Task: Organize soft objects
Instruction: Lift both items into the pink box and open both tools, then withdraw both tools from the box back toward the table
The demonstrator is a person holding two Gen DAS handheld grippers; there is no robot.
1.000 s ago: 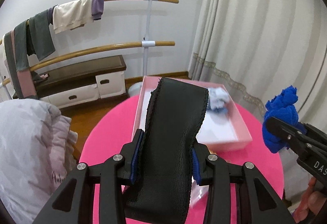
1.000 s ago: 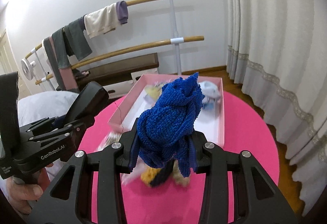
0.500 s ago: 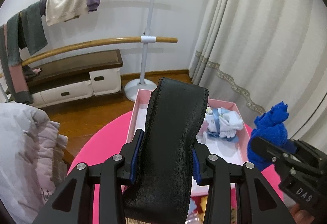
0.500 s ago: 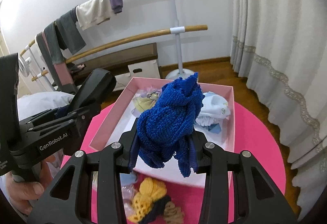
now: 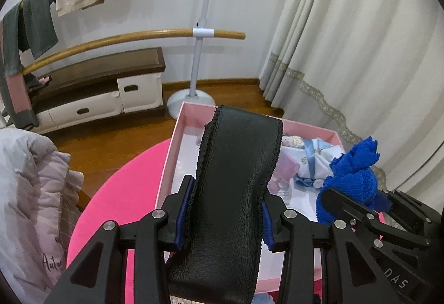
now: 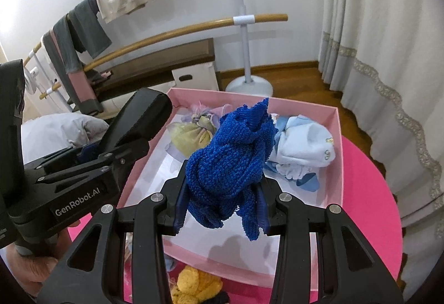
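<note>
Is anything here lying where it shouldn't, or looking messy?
Yes: a yellow knitted piece lies on the pink table just outside the pink box, while the other soft bundles already sit inside it.

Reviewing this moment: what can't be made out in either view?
- Left wrist view: the black leather strip hides the middle of the pink box; its lower end is cut off by the frame's edge.
- Right wrist view: the blue knit cloth covers the box centre.
- The yellow knit item is cut off at the bottom edge.
</note>
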